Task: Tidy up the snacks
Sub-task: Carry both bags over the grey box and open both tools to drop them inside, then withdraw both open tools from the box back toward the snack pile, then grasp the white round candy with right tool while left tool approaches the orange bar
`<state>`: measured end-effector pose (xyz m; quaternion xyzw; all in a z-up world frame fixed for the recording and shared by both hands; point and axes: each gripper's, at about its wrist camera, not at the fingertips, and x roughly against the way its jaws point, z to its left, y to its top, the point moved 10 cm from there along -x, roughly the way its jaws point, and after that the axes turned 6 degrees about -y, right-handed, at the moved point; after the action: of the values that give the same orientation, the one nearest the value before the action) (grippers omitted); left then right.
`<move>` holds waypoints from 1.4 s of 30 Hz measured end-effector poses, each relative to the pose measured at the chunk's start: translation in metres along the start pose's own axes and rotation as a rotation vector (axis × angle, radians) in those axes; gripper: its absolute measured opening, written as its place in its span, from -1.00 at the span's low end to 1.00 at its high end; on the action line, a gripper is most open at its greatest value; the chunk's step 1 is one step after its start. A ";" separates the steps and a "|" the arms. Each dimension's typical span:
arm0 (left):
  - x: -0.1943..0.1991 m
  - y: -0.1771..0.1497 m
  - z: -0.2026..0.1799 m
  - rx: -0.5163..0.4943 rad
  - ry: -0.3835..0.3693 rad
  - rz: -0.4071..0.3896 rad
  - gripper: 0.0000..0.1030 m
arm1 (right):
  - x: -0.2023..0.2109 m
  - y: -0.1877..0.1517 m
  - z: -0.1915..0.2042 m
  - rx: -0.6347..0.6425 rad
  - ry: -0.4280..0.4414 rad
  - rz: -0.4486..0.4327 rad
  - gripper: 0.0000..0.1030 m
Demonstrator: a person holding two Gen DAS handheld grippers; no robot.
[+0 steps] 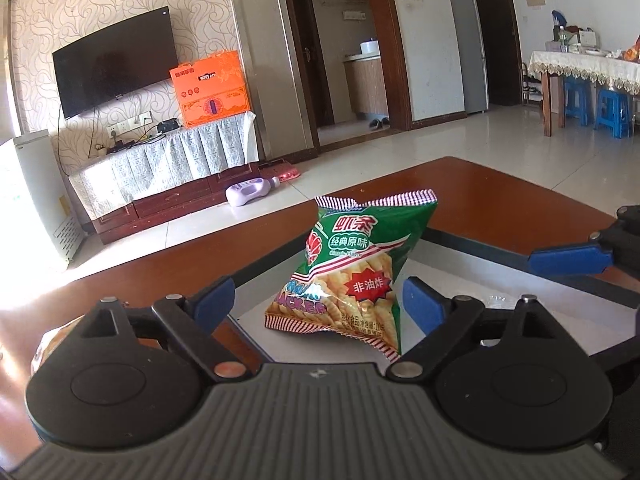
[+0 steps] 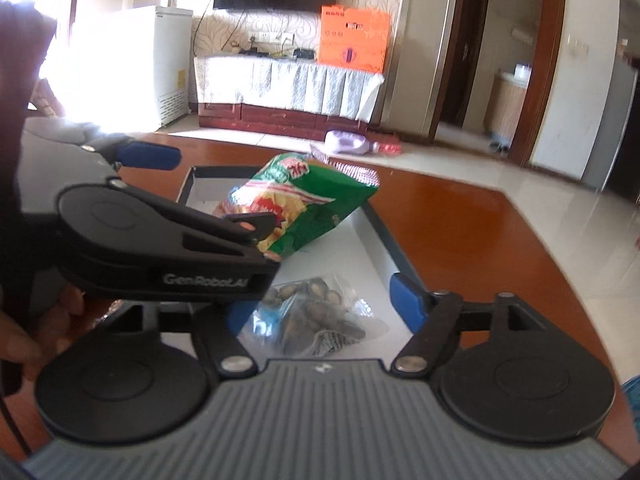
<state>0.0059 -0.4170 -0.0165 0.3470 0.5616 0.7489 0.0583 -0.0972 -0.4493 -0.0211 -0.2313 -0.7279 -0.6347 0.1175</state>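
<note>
Standing bag: green snack bag [image 1: 352, 268], tilted, its lower edge on the white floor of the tray, crimped top leaning away from the left gripper.
Bag vs left gripper: directly ahead of the left gripper [image 1: 318, 300], between its two blue pads; neither pad presses on it, a gap shows on both sides.
Left gripper state: jaws spread wide apart, nothing clamped.
Bag vs right gripper: ahead and to the left of the right gripper [image 2: 320, 312], partly hidden behind the left gripper's black body, which crosses the right wrist view.
Second item: clear packet of dark snacks [image 2: 320, 316], lying flat in the tray between the right gripper's pads; whether the pads touch it is hard to tell, but they stand apart on either side.
Right gripper state: jaws apart, not closed on anything.
Tray: shallow dark-rimmed tray [image 2: 384, 240] with pale floor, holding both items.
Bench: reddish-brown bench [image 1: 500, 200] under the tray, extending past both grippers.
Hand: person's fingers [image 2: 24, 332] at the left edge of the right wrist view, around the left gripper's handle.
Beyond the bench: tiled floor [image 1: 460, 144], a low cabinet with a pale cloth, an orange box [image 1: 210, 88] on it, a wall television [image 1: 114, 64].
</note>
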 end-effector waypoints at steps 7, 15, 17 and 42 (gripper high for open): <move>0.059 -0.006 -0.005 0.026 0.017 -0.049 0.85 | 0.035 0.006 0.005 -0.004 -0.014 -0.054 0.54; 0.135 -0.025 -0.002 0.083 0.043 -0.071 0.92 | 0.078 0.006 0.018 -0.004 -0.006 -0.104 0.65; 0.155 -0.029 -0.003 0.077 0.053 -0.079 0.92 | 0.089 0.004 0.022 -0.019 0.008 -0.114 0.65; 0.224 -0.153 0.085 0.183 0.248 0.216 0.89 | 0.089 -0.011 0.140 0.033 0.298 0.022 0.21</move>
<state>-0.1597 -0.1868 -0.0388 0.3140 0.5898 0.7336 -0.1240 -0.1621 -0.2971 -0.0124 -0.1405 -0.7101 -0.6486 0.2350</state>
